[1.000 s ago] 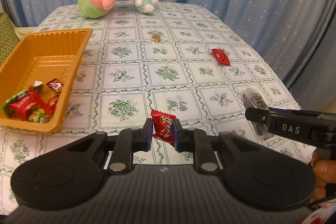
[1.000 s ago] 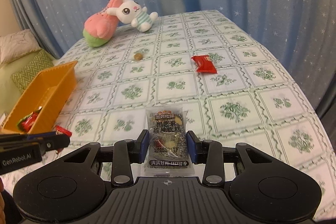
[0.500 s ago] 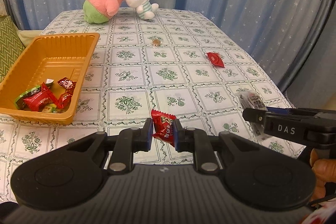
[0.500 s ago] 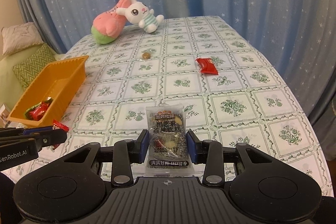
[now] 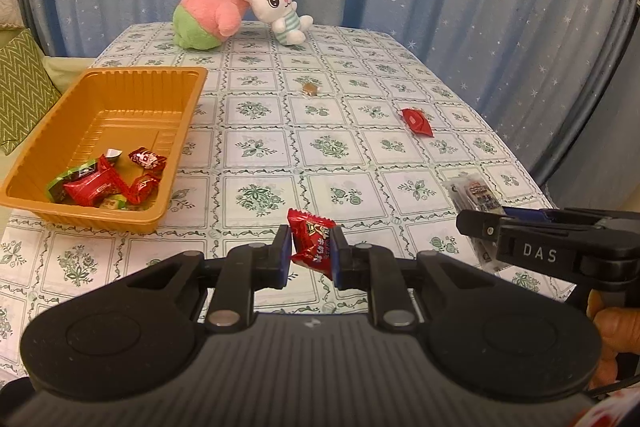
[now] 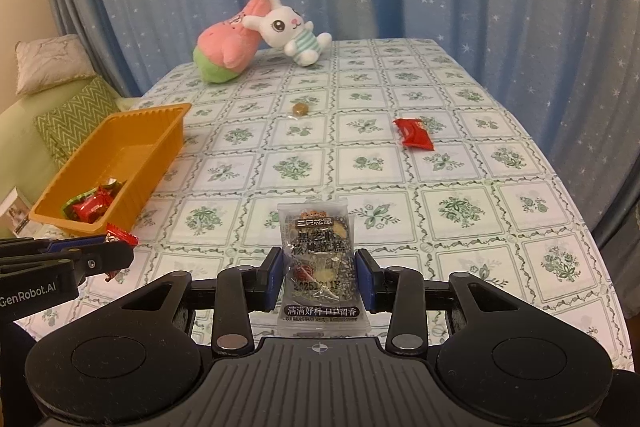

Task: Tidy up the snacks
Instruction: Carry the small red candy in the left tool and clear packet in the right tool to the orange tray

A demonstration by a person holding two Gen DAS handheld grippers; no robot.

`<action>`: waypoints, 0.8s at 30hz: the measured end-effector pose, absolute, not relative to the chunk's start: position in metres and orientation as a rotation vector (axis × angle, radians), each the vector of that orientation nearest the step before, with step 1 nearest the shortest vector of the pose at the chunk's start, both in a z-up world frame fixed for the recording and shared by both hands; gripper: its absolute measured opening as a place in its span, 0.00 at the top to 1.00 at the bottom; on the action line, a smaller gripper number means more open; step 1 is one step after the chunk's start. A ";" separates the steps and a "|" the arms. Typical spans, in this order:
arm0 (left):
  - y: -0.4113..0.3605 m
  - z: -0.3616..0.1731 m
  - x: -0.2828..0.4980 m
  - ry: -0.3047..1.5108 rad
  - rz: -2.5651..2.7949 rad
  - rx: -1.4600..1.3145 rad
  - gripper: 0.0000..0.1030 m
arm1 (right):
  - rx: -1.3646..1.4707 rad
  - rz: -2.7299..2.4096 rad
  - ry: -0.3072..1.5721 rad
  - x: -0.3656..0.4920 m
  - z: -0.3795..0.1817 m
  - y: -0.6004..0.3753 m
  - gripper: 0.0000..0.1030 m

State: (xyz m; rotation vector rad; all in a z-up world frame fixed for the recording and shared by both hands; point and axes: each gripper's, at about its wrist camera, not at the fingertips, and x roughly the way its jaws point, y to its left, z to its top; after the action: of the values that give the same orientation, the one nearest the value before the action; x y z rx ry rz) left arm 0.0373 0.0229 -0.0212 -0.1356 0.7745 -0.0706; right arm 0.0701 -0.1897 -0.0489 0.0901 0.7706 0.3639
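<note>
Left gripper (image 5: 308, 254) clamped on a red candy (image 5: 311, 242), pinched at mid-wrapper, held clear of the tablecloth (image 5: 340, 155). Right gripper (image 6: 319, 278) closed on a clear sesame-cake packet (image 6: 318, 259), gripped across its width, top half sticking up free.

Risks, near to far:
- Slick wrappers, edge grip only: likely slip or rotation on a fast swing, dropping short of the tray.
- Both grippers close side by side: possible clash if both head left together.
- Orange tray (image 5: 176, 79) light, near the left table edge, five or so sweets at its near end: a bump on the rim could shove or tip it.
- Packet long: may catch the tray wall if released low.
- Still loose farther out: red packet (image 6: 414, 134), small brown sweet (image 6: 299, 109); plush toys (image 6: 256, 39) at the far end, out of the way.
</note>
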 end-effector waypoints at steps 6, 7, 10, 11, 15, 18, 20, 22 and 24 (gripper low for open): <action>0.031 -0.018 0.034 0.768 -0.057 -0.142 0.83 | 0.080 0.383 0.770 0.070 -0.047 -0.179 0.62; 0.031 -0.018 0.034 0.767 -0.055 -0.143 0.83 | 0.079 0.386 0.769 0.069 -0.047 -0.178 0.62; 0.035 -0.016 0.033 0.764 -0.048 -0.143 0.83 | 0.076 0.396 0.769 0.068 -0.047 -0.173 0.62; 0.036 -0.016 0.032 0.763 -0.046 -0.145 0.83 | 0.074 0.399 0.769 0.068 -0.047 -0.171 0.62; 0.042 -0.014 0.030 0.761 -0.039 -0.149 0.83 | 0.068 0.412 0.768 0.068 -0.046 -0.164 0.62; 0.045 -0.013 0.029 0.760 -0.033 -0.150 0.83 | 0.065 0.422 0.767 0.069 -0.045 -0.159 0.62; 0.048 -0.012 0.027 0.760 -0.028 -0.149 0.83 | 0.061 0.429 0.766 0.069 -0.044 -0.155 0.62; 0.051 -0.010 0.026 0.758 -0.022 -0.148 0.83 | 0.058 0.438 0.764 0.069 -0.044 -0.151 0.62; 0.055 -0.009 0.026 0.757 -0.015 -0.149 0.83 | 0.054 0.446 0.763 0.068 -0.043 -0.147 0.62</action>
State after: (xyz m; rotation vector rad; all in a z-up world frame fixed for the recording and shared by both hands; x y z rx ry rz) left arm 0.0258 0.0548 -0.0091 -0.1493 0.7570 -0.0155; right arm 0.0684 -0.1470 -0.0430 0.0544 0.7629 0.4459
